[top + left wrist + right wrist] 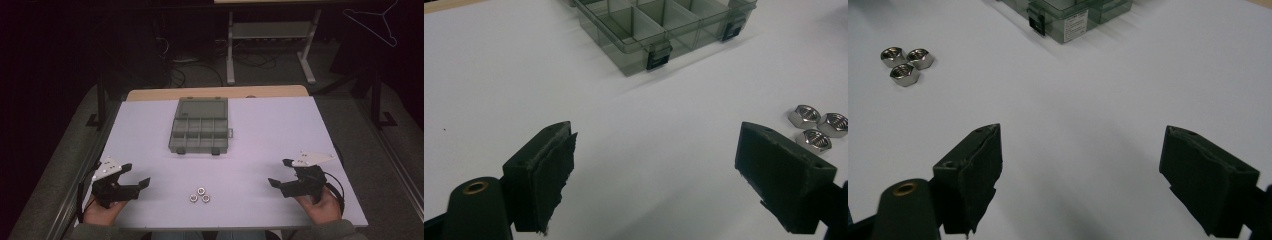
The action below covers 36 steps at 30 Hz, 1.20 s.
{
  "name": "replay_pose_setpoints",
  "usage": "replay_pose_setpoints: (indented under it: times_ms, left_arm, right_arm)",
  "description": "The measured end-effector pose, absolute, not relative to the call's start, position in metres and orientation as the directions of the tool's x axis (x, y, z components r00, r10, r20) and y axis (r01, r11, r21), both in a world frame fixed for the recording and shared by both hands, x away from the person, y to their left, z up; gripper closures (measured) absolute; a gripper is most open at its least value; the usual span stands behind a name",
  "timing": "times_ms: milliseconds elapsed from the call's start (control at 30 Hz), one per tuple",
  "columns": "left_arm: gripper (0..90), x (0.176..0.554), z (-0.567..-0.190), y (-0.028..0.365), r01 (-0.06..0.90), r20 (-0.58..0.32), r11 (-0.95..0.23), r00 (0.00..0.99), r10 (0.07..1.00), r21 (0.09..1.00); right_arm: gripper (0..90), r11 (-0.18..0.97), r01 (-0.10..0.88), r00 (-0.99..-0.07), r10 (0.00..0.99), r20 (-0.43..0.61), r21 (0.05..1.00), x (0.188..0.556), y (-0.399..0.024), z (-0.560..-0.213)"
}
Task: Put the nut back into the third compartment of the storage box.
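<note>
Three hex nuts (pixel 199 195) (touching) on table, between left claw (pixel 136 174) and right claw (pixel 278 172), both released

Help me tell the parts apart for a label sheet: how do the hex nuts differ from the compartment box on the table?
The hex nuts are shiny silver metal; the compartment box is smoky see-through plastic. The nuts are tiny beside the much larger box. The nuts lie clustered near the table's front edge between the grippers; the box sits farther back, lid open. Both rest untouched on the white tabletop.
</note>
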<state>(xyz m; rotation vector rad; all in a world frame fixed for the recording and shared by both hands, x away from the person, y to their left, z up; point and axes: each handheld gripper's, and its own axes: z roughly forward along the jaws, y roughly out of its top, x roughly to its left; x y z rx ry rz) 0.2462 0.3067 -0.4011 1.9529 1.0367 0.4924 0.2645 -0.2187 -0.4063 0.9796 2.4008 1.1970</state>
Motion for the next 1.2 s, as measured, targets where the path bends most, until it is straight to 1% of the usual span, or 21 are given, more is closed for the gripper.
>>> replay_pose_setpoints:
  times_ms: [367,467,533,600,633,733,767,800,833,867,900,967,1033,1067,1100,1133,1200]
  left_arm:
    - [15.2,0.246,-0.402,0.308,0.483,-0.050,-0.295,0.581,0.812,0.824]
    - [15.2,0.246,-0.403,0.309,0.487,-0.054,-0.291,0.578,0.815,0.823]
    - [15.2,0.246,-0.403,0.310,0.487,-0.051,-0.294,0.578,0.814,0.822]
    - [15.2,0.245,-0.402,0.310,0.481,-0.048,-0.290,0.576,0.816,0.827]
    - [15.2,0.245,-0.402,0.310,0.481,-0.048,-0.290,0.576,0.816,0.827]
    - [15.2,0.245,-0.402,0.309,0.483,-0.041,-0.304,0.581,0.813,0.821]
    - [15.2,0.245,-0.402,0.309,0.483,-0.041,-0.304,0.581,0.813,0.821]
    - [15.2,0.246,-0.402,0.309,0.483,-0.043,-0.302,0.581,0.813,0.822]
    - [15.2,0.246,-0.402,0.309,0.482,-0.040,-0.307,0.585,0.810,0.821]
    - [15.2,0.246,-0.402,0.309,0.482,-0.040,-0.307,0.585,0.810,0.821]
    - [15.2,0.246,-0.402,0.308,0.485,-0.046,-0.302,0.582,0.812,0.820]
    - [15.2,0.246,-0.402,0.308,0.486,-0.046,-0.303,0.583,0.811,0.820]
    - [15.3,0.246,-0.401,0.309,0.489,-0.046,-0.304,0.582,0.812,0.818]
    - [15.3,0.246,-0.401,0.309,0.488,-0.044,-0.306,0.582,0.812,0.817]
    - [15.2,0.246,-0.401,0.309,0.485,-0.048,-0.298,0.581,0.812,0.822]
    - [15.2,0.246,-0.401,0.309,0.485,-0.048,-0.298,0.581,0.812,0.822]
    - [15.2,0.246,-0.401,0.309,0.484,-0.046,-0.302,0.583,0.811,0.821]
  right_arm:
    - [17.7,0.454,0.445,-0.749,0.661,0.043,0.772,0.266,-0.207,-0.403]
    - [20.5,0.475,0.434,-0.771,0.636,0.042,0.766,0.266,-0.195,-0.396]
    - [20.5,0.478,0.435,-0.773,0.632,0.045,0.763,0.266,-0.192,-0.394]
    - [20.4,0.503,0.426,-0.794,0.606,0.044,0.752,0.267,-0.175,-0.390]
    - [20.4,0.503,0.426,-0.794,0.606,0.044,0.752,0.267,-0.175,-0.390]
    - [24.7,0.540,0.411,-0.826,0.561,0.050,0.735,0.267,-0.152,-0.386]
    - [24.7,0.540,0.411,-0.826,0.561,0.050,0.735,0.267,-0.152,-0.386]
    - [25.4,0.557,0.401,-0.837,0.546,0.043,0.727,0.267,-0.146,-0.385]
    - [25.8,0.588,0.383,-0.854,0.519,0.032,0.712,0.268,-0.130,-0.385]
    - [25.8,0.588,0.383,-0.854,0.519,0.032,0.712,0.268,-0.130,-0.385]
    - [28.1,0.620,0.368,-0.871,0.491,0.023,0.693,0.269,-0.118,-0.384]
    - [28.6,0.627,0.368,-0.874,0.485,0.025,0.686,0.270,-0.113,-0.384]
    - [32.5,0.663,0.346,-0.900,0.435,0.034,0.664,0.272,-0.092,-0.387]
    - [32.5,0.663,0.346,-0.900,0.435,0.034,0.664,0.272,-0.092,-0.387]
    - [33.8,0.688,0.333,-0.911,0.410,0.033,0.645,0.273,-0.079,-0.389]
    - [33.8,0.688,0.333,-0.911,0.410,0.033,0.645,0.273,-0.079,-0.389]
    - [38.5,0.714,0.321,-0.924,0.380,0.041,0.623,0.273,-0.062,-0.395]
